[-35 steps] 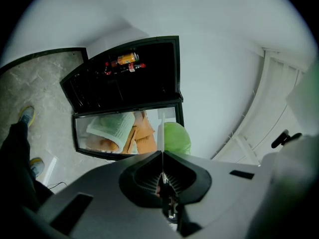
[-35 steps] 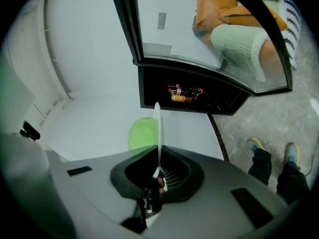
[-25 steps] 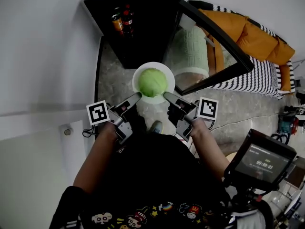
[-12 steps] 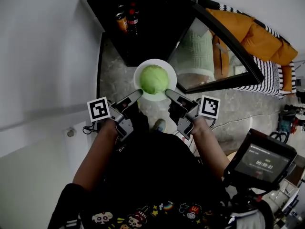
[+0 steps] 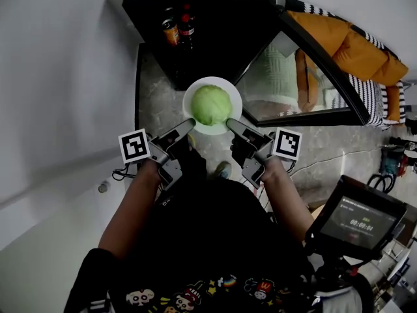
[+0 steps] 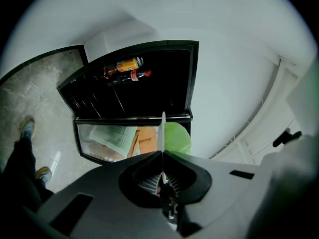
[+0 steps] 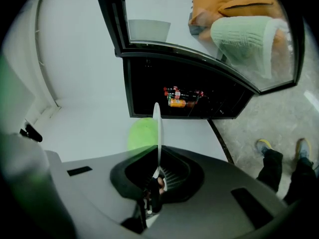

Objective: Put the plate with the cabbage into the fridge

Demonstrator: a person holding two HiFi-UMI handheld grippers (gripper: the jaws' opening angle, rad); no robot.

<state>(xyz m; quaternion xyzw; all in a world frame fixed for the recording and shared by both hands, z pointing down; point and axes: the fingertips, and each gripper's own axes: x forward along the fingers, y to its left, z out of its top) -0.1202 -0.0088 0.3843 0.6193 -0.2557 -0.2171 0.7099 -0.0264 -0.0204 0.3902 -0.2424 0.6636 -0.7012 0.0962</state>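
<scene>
The person holds the plate point(image 5: 188, 99) in the air just in front of the open fridge point(image 5: 215, 41), with the cabbage point(image 5: 211, 105) on its middle. The left gripper point(image 5: 189, 122) has its jaws closed on the left rim and the right gripper point(image 5: 229, 122) on the right rim; I think this two-sided grip is there so the plate is level and the round cabbage does not roll off. The glass door point(image 5: 296, 77) stands open to the right, and bottles point(image 5: 179, 26) are deeper inside

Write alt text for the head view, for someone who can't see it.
A person holds a white plate with a green cabbage on it, the left claw and right claw each clamped on its near rim. Ahead stands an open black fridge with bottles inside, its glass door swung right.
</scene>
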